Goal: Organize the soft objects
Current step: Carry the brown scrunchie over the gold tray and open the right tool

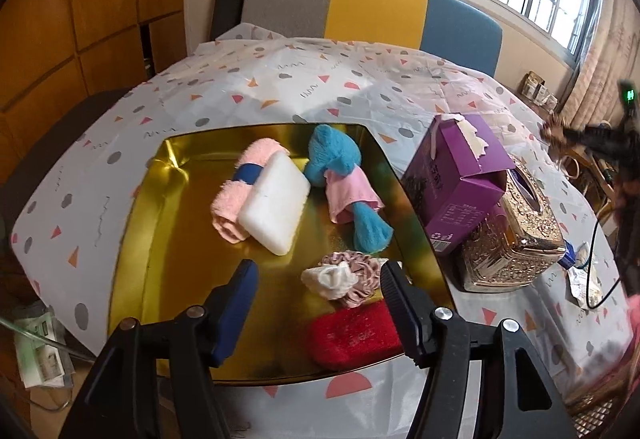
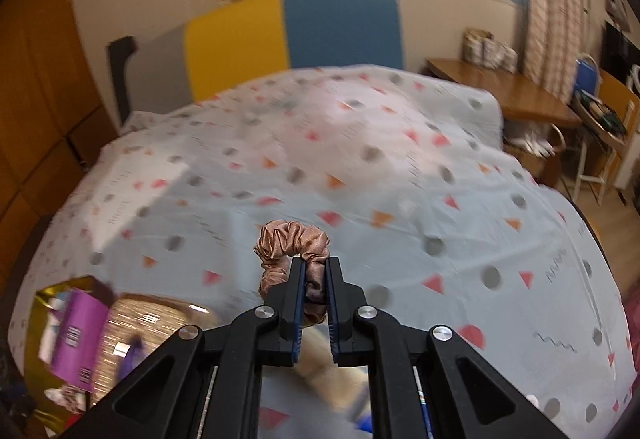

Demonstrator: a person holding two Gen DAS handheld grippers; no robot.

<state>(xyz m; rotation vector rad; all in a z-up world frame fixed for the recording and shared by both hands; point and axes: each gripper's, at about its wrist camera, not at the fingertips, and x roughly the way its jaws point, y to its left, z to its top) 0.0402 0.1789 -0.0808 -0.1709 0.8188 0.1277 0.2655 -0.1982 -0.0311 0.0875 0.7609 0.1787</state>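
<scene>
A gold tray holds a rolled pink towel with a blue band, a white block, a blue plush wrapped in pink cloth, a white scrunchie, a mauve scrunchie and a red pad. My left gripper hovers open over the tray's near end, with nothing pressed between its fingers. My right gripper is shut on a tan satin scrunchie, held in the air above the patterned tablecloth. In the left wrist view the right gripper's jaws are too blurred to read.
A purple carton leans on an ornate golden tissue box right of the tray. A grey, yellow and blue chair back stands behind the table. A wooden desk sits at the far right.
</scene>
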